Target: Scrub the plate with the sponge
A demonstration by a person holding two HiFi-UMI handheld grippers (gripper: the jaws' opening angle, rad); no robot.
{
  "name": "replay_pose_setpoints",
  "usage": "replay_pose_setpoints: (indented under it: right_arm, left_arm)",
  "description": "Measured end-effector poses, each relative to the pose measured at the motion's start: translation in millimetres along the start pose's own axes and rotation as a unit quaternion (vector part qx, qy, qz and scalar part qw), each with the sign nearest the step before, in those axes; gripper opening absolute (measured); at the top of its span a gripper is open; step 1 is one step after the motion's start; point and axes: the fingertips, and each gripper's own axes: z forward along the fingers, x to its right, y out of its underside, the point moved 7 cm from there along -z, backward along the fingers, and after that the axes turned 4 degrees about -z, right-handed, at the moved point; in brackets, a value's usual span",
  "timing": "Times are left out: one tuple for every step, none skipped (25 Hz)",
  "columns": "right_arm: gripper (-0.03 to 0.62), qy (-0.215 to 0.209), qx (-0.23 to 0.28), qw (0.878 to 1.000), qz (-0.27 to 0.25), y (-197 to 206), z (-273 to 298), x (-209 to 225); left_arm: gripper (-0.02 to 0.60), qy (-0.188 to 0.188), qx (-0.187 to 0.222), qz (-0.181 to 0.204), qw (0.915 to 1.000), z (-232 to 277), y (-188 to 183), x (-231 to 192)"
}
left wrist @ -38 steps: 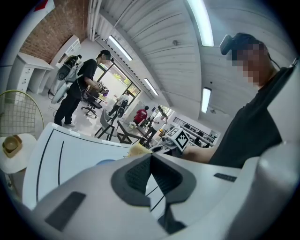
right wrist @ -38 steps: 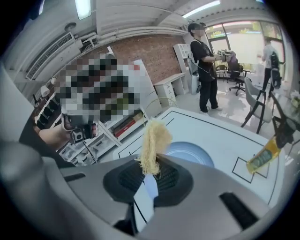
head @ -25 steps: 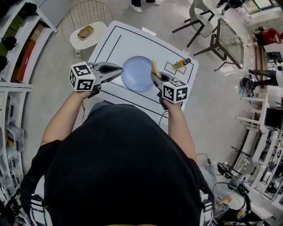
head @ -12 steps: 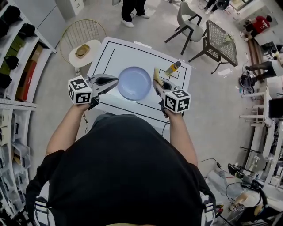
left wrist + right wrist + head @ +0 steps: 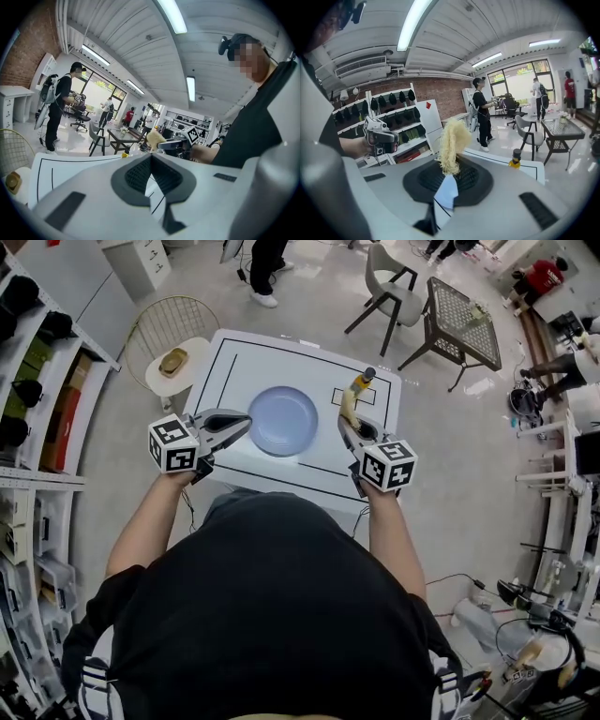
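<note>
While hovering just right of the plate (image 5: 283,420) and clear of its rim, pinches the sponge (image 5: 349,405) between the closed jaws of the right gripper (image 5: 351,425). Shows, in the right gripper view, a frayed yellow tuft standing up past the jaw tips. Holds the left gripper (image 5: 240,420) just left of the plate, near the rim and seemingly raised off it, with jaws pressed together on nothing. Leaves the plate flat and bare on the white table (image 5: 281,360), between the two grippers. Finds a yellow bottle (image 5: 361,382) with a dark cap beyond the plate to the right, just past the sponge. Reads as the approach step: sponge secured, scrubbing not yet begun. Calls next for carrying the sponge leftward and down onto the plate's face, then rubbing across it with light pressure. Probably calls too for steadying the plate's left rim with the left gripper, since likely to slide on the smooth table otherwise. Worth keeping the sweep clear of the bottle.
</note>
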Motion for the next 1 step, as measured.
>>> replay_pose_setpoints:
  right_arm:
    - [0.034, 0.002, 0.002, 1.0, 0.001, 1.0, -3.8, 1.6]
  left_arm:
    - [0.003, 0.0, 0.0, 0.0, 1.0, 1.7, 0.9, 1.8]
